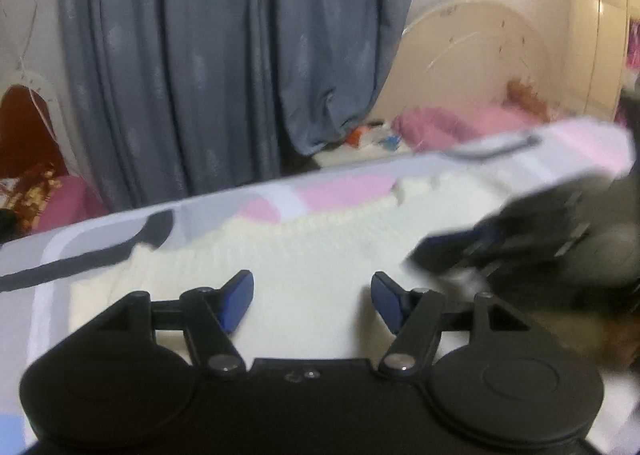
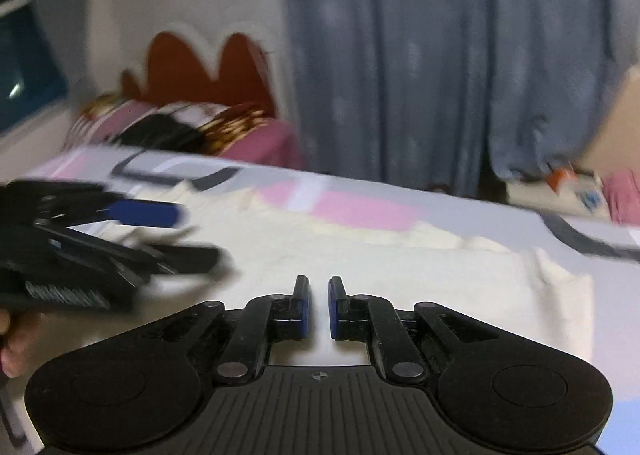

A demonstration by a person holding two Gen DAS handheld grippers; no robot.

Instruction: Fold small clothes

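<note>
Tongs [image 1: 312, 303] spread wide over cream garment [image 1: 320, 251].

Ahead of the left tongs [image 1: 312, 301], whose jaws stand wide apart, the cream knitted garment [image 1: 320, 247] lies flat and low on the patterned bed sheet [image 1: 100, 231] — nothing rises from it in the middle or to the left. To the right the way is blocked: the right tongs [image 1: 460, 245] reach in over the garment, blurred. From the right wrist view, the narrow gap between the right tongs' jaws faces bare cream cloth, open to the far edge and to the right, while the left tongs [image 2: 160, 231] crowd the left side. Beyond the bed's far edge hangs a blue-grey curtain [image 1: 224, 55], well apart.
</note>
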